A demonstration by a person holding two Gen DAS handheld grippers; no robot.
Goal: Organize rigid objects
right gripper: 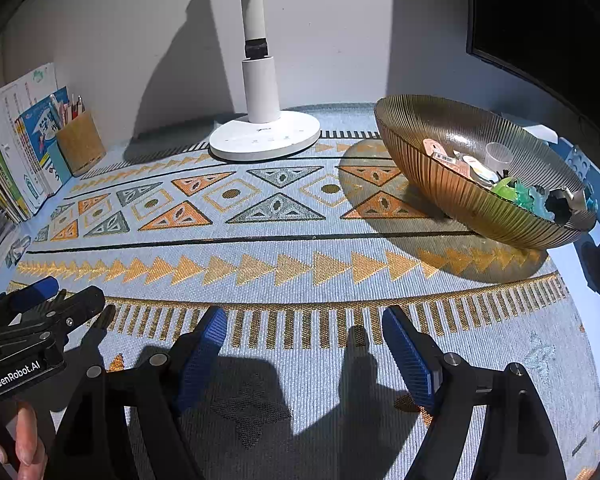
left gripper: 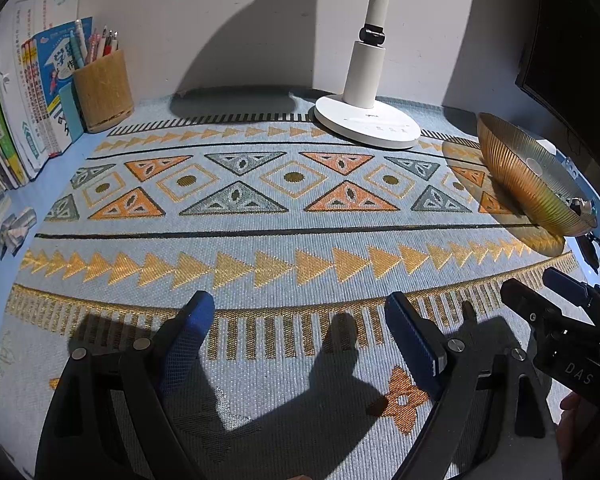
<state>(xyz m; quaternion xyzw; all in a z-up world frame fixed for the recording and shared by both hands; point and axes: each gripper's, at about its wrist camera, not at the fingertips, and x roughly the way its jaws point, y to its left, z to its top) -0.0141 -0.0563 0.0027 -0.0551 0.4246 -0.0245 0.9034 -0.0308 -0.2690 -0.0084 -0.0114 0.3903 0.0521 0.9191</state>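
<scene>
1. Small rigid objects (right gripper: 499, 178), among them an orange tag, a clear cup and green and teal pieces, lie heaped in a ribbed amber glass bowl (right gripper: 451, 196) at the right side of a patterned woven mat (right gripper: 300, 240).
2. Behind the mat, a white desk lamp (right gripper: 264, 136) stands on its round base against the wall, just left of the bowl.
3. At the far left, a wooden pen holder (left gripper: 103, 92) filled with pens stands beside a row of upright books (left gripper: 24, 96).
4. Near the books, a small crumpled grey-and-white item (left gripper: 15, 229) lies on the blue desk surface off the mat's edge; what it is cannot be told.
5. Both tools hover over the near fringe of the mat: the left gripper (left gripper: 300, 320) has its blue-padded jaws apart with nothing between them.
6. Beside it, the right gripper (right gripper: 303, 332) also has its jaws spread wide and empty, well apart from the bowl.
7. Fingers (right gripper: 26, 436) of a person's hand show at the lower left edge of the right wrist view.
</scene>
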